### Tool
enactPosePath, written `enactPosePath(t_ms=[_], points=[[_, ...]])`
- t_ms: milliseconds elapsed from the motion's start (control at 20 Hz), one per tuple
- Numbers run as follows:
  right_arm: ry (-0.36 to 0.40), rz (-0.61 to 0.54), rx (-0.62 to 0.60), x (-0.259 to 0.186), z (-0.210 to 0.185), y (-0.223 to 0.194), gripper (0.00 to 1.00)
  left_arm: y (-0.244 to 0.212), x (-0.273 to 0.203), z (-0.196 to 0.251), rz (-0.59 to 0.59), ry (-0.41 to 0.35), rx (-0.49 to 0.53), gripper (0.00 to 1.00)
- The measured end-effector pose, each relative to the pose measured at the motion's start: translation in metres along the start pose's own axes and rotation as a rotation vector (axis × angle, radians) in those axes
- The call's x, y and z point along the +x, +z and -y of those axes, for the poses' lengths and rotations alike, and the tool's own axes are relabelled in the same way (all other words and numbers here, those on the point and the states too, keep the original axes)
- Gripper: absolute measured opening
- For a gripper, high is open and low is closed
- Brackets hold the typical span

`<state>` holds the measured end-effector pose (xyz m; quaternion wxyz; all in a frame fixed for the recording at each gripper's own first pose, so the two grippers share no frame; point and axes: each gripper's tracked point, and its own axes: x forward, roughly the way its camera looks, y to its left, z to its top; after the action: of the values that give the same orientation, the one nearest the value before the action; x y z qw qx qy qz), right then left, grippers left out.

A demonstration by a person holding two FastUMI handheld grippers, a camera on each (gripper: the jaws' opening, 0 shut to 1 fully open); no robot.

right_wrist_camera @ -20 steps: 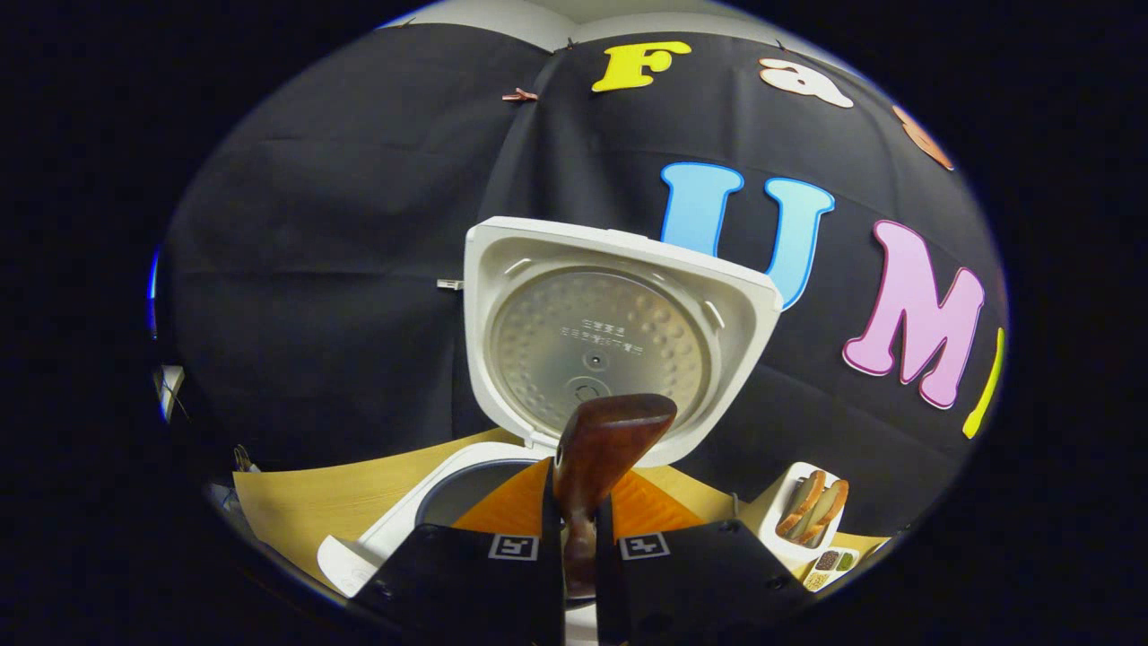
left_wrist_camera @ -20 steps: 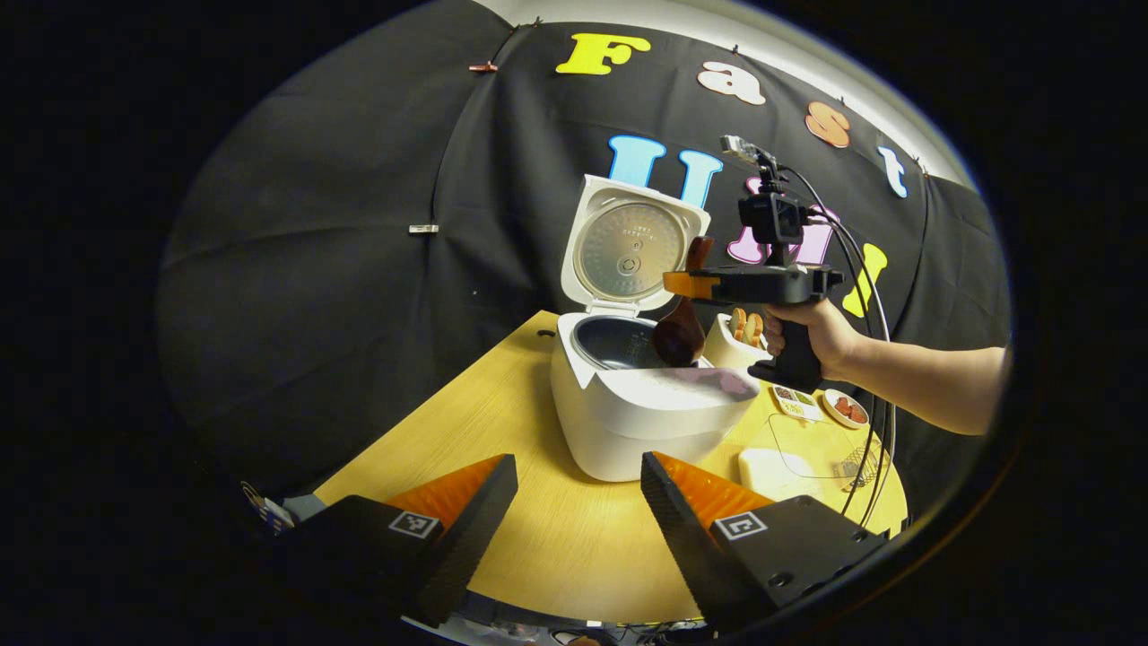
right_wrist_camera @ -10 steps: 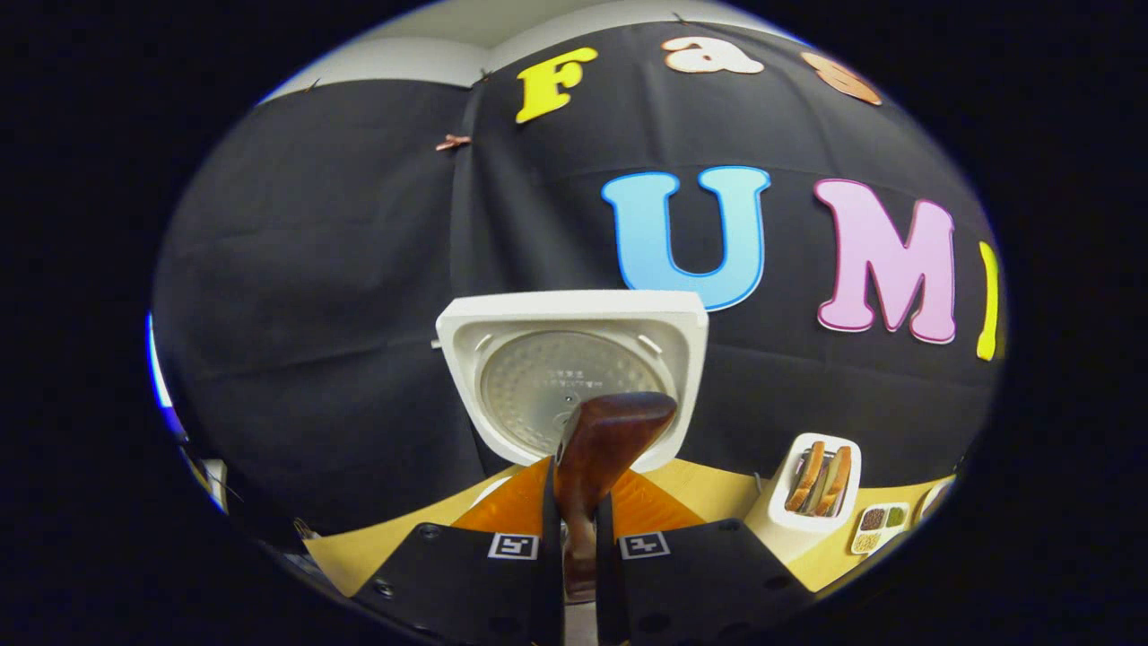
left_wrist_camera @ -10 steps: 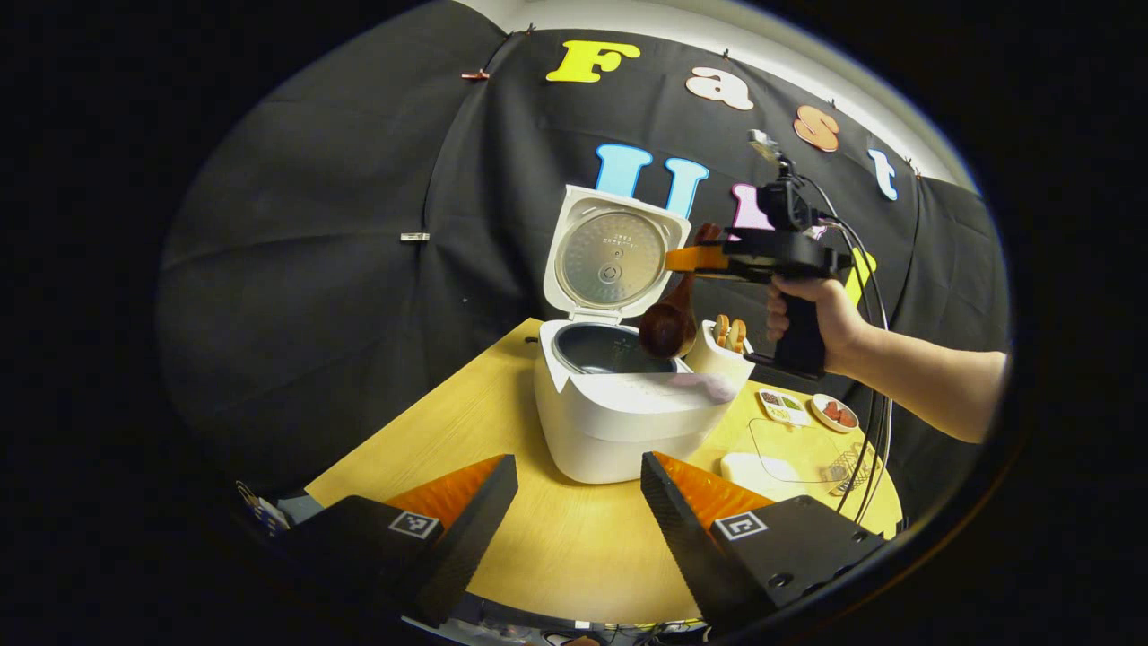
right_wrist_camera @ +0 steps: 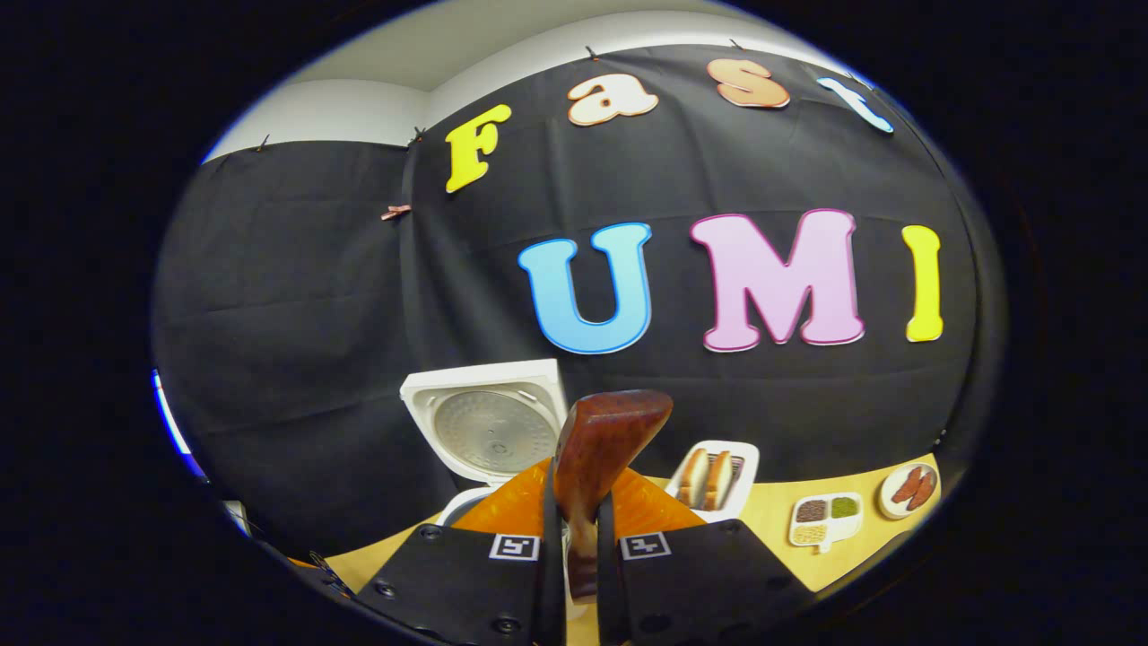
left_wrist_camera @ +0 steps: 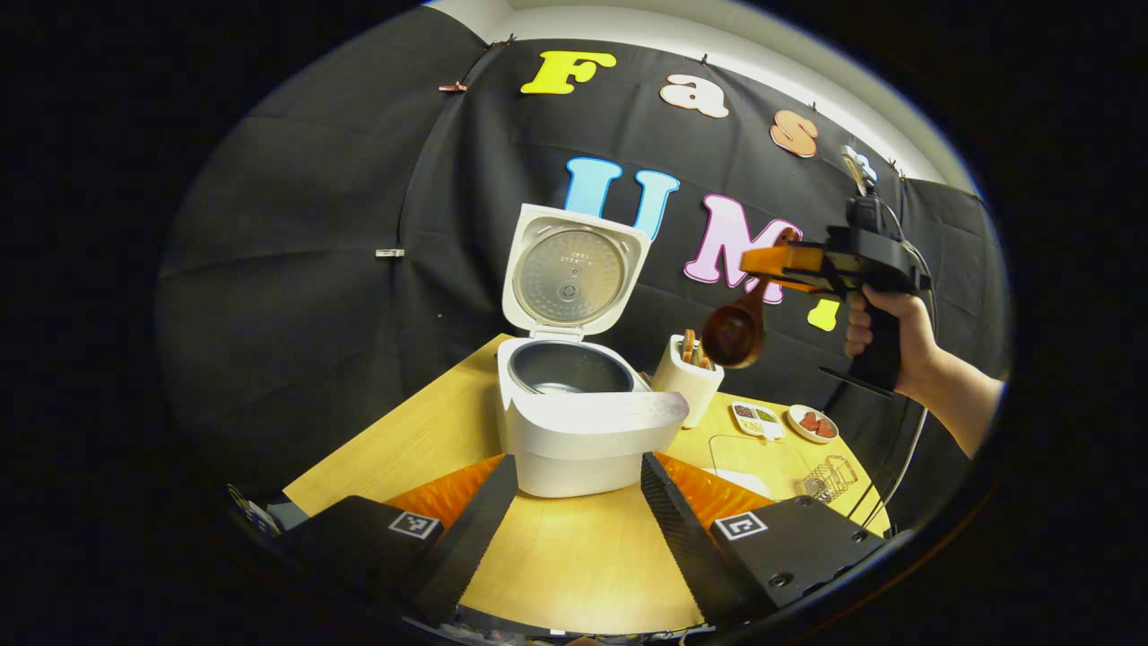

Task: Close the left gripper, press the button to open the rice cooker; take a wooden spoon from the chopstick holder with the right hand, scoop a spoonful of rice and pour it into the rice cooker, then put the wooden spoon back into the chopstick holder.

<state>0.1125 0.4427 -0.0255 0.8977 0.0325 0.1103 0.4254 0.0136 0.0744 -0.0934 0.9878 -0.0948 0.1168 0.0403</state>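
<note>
On the yellow wooden table [left_wrist_camera: 574,556] sits the white rice cooker [left_wrist_camera: 574,431] with its lid [left_wrist_camera: 574,274] standing straight up, so the dark pot inside can be seen. A bit of something pale lies at the bottom of the pot (too small to tell what it is). Just beside the cooker, on its right in the left gripper view, stands the white chopstick holder [left_wrist_camera: 686,384] with some brown sticks poking out of it.

Up in the air, above the holder, a hand [left_wrist_camera: 883,336] holds the right gripper [left_wrist_camera: 762,260]. Its two fingers are squeezed tight on the handle of the wooden spoon [left_wrist_camera: 734,334]. The round bowl of the spoon hangs down, close over the holder and not touching it. From the right gripper view, the spoon's handle [right_wrist_camera: 596,467] sticks up between the closed fingers.

Low over the table, the left gripper [left_wrist_camera: 574,502] has its fingers spread wide with nothing between them, pointing at the front of the cooker.

Farther right on the table are a small tray with little piles [left_wrist_camera: 758,417], a round plate with red bits [left_wrist_camera: 812,423], and a wire rack [left_wrist_camera: 830,475].
</note>
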Motion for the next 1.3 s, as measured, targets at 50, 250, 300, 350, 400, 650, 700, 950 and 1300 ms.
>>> enactPosePath(t_ms=[50,250,300,350,400,650,700,950,1300], points=[[-0.028,0.001,-0.001,-0.012,0.019,0.001,0.18,0.001,0.001,0.006,0.003,-0.001,-0.008,0.96],[-0.168,0.019,-0.01,-0.068,0.101,0.008,0.18,0.002,0.005,0.034,0.002,-0.017,-0.041,0.96],[-0.201,0.019,-0.001,-0.076,0.119,0.009,0.18,-0.002,0.005,0.039,-0.004,-0.017,-0.042,0.96],[-0.231,0.014,0.019,-0.085,0.138,0.007,0.18,-0.005,0.006,0.043,-0.013,-0.014,-0.043,0.96],[-0.256,0.009,0.042,-0.094,0.153,0.002,0.18,-0.008,0.008,0.047,-0.023,-0.012,-0.046,0.96],[-0.373,0.004,0.136,-0.145,0.234,-0.018,0.18,-0.021,0.006,0.073,-0.072,0.0,-0.029,0.96],[-0.392,0.008,0.158,-0.152,0.244,-0.02,0.18,-0.023,0.006,0.076,-0.079,0.01,-0.025,0.96],[-0.479,-0.028,0.224,-0.173,0.311,-0.055,0.18,-0.026,0.001,0.09,-0.092,0.051,-0.022,0.95],[-0.558,-0.078,0.378,-0.19,0.362,-0.114,0.18,-0.028,-0.006,0.094,-0.116,0.135,0.008,0.96]])
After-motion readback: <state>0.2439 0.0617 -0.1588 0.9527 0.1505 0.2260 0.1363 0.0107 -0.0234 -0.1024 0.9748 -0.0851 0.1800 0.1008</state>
